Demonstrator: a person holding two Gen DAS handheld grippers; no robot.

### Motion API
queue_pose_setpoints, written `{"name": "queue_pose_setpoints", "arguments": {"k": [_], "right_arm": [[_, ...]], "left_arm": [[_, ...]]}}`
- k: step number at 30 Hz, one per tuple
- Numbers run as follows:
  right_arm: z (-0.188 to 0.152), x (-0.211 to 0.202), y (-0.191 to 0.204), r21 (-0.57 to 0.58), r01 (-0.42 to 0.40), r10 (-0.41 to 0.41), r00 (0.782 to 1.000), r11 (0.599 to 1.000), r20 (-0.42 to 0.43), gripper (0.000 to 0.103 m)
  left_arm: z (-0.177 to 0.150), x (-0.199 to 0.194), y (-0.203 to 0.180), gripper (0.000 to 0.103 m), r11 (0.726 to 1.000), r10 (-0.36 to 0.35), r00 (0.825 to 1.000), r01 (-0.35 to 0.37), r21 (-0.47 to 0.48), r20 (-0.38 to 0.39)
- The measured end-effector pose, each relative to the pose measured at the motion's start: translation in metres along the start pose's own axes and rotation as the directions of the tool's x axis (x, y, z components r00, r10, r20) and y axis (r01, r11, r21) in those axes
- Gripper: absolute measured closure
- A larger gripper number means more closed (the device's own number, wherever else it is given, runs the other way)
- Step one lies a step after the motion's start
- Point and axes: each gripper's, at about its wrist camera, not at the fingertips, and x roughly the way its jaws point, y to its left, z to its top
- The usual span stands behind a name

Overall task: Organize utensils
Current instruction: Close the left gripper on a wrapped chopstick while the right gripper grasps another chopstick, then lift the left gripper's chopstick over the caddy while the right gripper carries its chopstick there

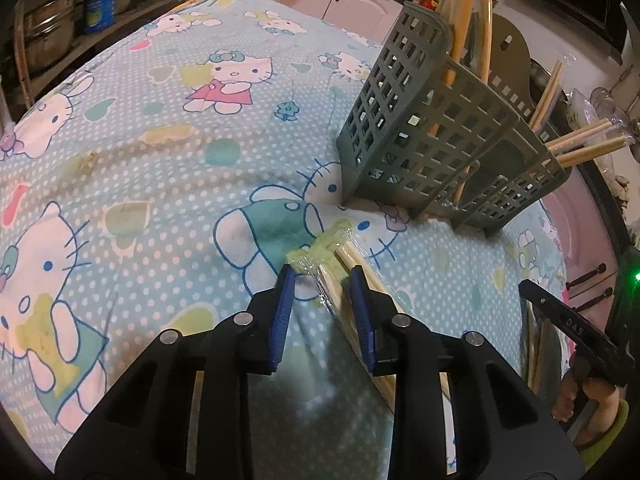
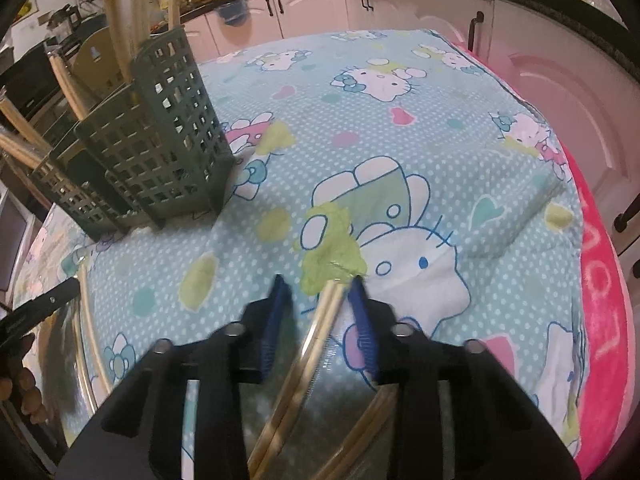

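Chopsticks wrapped in clear plastic lie on the surface, which is covered by a blue dotted cloth printed with cartoon cats. In the left wrist view we see the left hand-held gripper with its blue-padded fingers spread apart; the wrapped chopsticks run between them close to the right finger, and we cannot tell whether a pad touches them. The green end of the wrapper lies just ahead of the fingertips.

A grey slatted utensil caddy stands upright on the cloth beyond the chopsticks, toward the right. Several wooden sticks lean out of its compartments, and taller wooden handles rise from its far compartment.

In the right wrist view we find the right hand-held gripper also standing open, with a pair of chopsticks passing between its fingers, nearer the right one, their tips resting at a green patch on the cloth. The caddy stands to the upper left here, well apart from the fingertips. A pink fabric edges the right side of the cloth, and white cabinet doors line the background.
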Motion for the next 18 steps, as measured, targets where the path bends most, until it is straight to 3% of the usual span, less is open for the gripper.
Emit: {"name": "queue_pose_setpoints", "arguments": {"k": [1,12,18], "right_arm": [[0.001,0.001,0.0,0.001,-0.003,0.003,1.0,1.0,-0.001,0.086],[0.009,-0.007,0.017,-0.029,-0.07,0.07,0.998,0.997,0.005,0.094],[0.008,-0.027,0.034,-0.072,-0.128,0.132,0.99,0.989,0.056,0.095]], "left_arm": [[0.001,0.001,0.0,0.082,1.0,-0.002,1.0,0.002,-0.003,-0.001],[0.007,0.002,0.004,0.092,0.999,-0.024,1.0,0.024,-0.03,-0.017],[0.005,-0.011,0.008,0.098,0.99,-0.126,0.992,0.125,-0.061,-0.003]]}}
